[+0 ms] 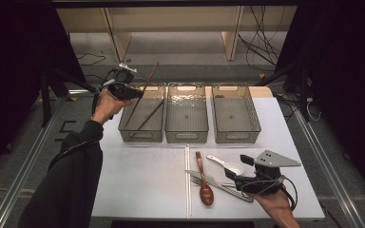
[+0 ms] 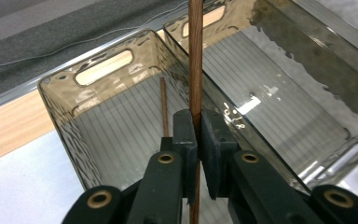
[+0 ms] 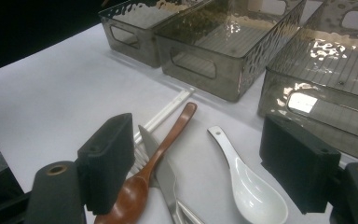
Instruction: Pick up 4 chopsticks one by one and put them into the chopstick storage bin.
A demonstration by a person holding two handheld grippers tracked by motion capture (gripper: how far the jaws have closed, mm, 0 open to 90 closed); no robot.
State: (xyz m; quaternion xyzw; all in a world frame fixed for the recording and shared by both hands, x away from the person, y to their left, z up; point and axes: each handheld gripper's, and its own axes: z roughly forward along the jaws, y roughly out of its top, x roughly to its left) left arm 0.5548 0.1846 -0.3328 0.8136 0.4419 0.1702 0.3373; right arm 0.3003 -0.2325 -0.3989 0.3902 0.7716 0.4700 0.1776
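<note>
White surface below; left gripper jaws pinched chopstick mid-shaft, over leftmost bin; right gripper jaws spread; seemed light, stiff, slippery, best held mid-length

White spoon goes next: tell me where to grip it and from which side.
Grip the white spoon by its slim handle, coming straight down from above with the right gripper, jaws either side of the handle. It lies flat, bowl up, apart from the wooden spoon and knife.
</note>
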